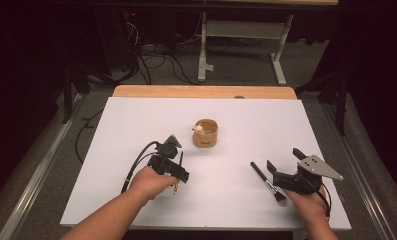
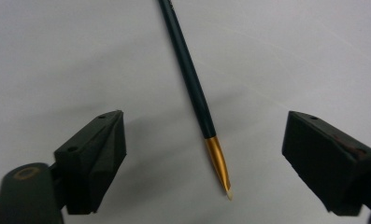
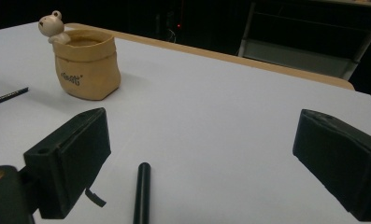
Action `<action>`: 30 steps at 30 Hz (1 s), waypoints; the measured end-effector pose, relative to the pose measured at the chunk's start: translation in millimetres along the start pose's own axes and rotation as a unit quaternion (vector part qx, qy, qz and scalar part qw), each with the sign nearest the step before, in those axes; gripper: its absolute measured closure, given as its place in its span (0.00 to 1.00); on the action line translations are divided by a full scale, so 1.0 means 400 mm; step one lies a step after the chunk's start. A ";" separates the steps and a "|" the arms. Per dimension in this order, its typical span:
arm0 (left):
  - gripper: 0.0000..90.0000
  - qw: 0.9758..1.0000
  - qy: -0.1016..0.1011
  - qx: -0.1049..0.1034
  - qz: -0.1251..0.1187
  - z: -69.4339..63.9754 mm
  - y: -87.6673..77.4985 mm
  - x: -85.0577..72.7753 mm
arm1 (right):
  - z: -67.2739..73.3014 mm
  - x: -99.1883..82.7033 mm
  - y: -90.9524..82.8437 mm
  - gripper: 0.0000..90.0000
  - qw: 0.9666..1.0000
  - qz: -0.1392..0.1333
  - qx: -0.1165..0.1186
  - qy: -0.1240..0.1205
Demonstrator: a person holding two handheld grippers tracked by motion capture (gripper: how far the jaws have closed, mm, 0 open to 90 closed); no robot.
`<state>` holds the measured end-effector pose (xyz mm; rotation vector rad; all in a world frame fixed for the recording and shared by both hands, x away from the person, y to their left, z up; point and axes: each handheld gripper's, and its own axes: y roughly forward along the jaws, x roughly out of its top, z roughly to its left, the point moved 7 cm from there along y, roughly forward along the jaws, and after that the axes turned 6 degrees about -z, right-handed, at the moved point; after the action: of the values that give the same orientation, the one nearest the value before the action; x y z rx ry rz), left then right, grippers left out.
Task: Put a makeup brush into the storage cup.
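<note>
On the white sheet (image 1: pixel 136 130) covering the table: tan sack-shaped pot (image 1: pixel 205 133) near centre, small dark lettering on its front too blurred to read; bear figurine (image 1: pixel 199 129) perched on its rim at 10 o'clock; pot's contents cannot be made out.

Item, thin paintbrush (image 2: pixel 192 88), dark green handle, gold ferrule, pale tip; lying flat at 7 o'clock from the pot, between the jaws of the left gripper (image 1: pixel 178 170); jaws released, clear of the handle on both sides; handle's far end cut off in the left gripper view.

Item, black-handled brush (image 1: pixel 268 183), at 4 o'clock from the pot; right gripper (image 1: pixel 284 161) released, jaws wide over its handle end, untouched.
</note>
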<state>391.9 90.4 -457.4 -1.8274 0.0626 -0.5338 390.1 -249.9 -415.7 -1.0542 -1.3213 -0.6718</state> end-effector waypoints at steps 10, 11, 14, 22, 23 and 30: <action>0.32 1.000 0.007 0.005 0.005 -0.008 0.014 0.000 | -0.001 0.001 -0.001 0.06 1.000 -0.001 -0.001 0.000; 0.38 1.000 0.008 0.002 0.008 -0.009 0.015 -0.001 | -0.001 0.000 0.000 0.06 1.000 -0.002 0.000 0.000; 0.44 1.000 0.002 -0.009 0.013 -0.012 0.016 -0.001 | -0.002 0.000 0.000 0.06 1.000 -0.003 0.003 0.001; 0.55 1.000 -0.004 -0.004 0.022 -0.014 0.013 -0.002 | -0.006 0.000 -0.003 0.06 1.000 -0.002 -0.002 0.004; 0.55 1.000 -0.004 -0.003 0.022 -0.014 0.013 -0.002 | -0.006 0.000 -0.003 0.06 1.000 -0.002 -0.002 0.004; 0.62 0.999 0.001 0.011 0.030 -0.009 0.016 -0.005 | -0.008 0.000 -0.003 0.06 1.000 -0.002 -0.001 0.003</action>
<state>390.2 85.9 -463.0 -1.7986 0.1119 -0.4922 390.4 -253.3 -415.3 -1.0500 -1.3188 -0.6793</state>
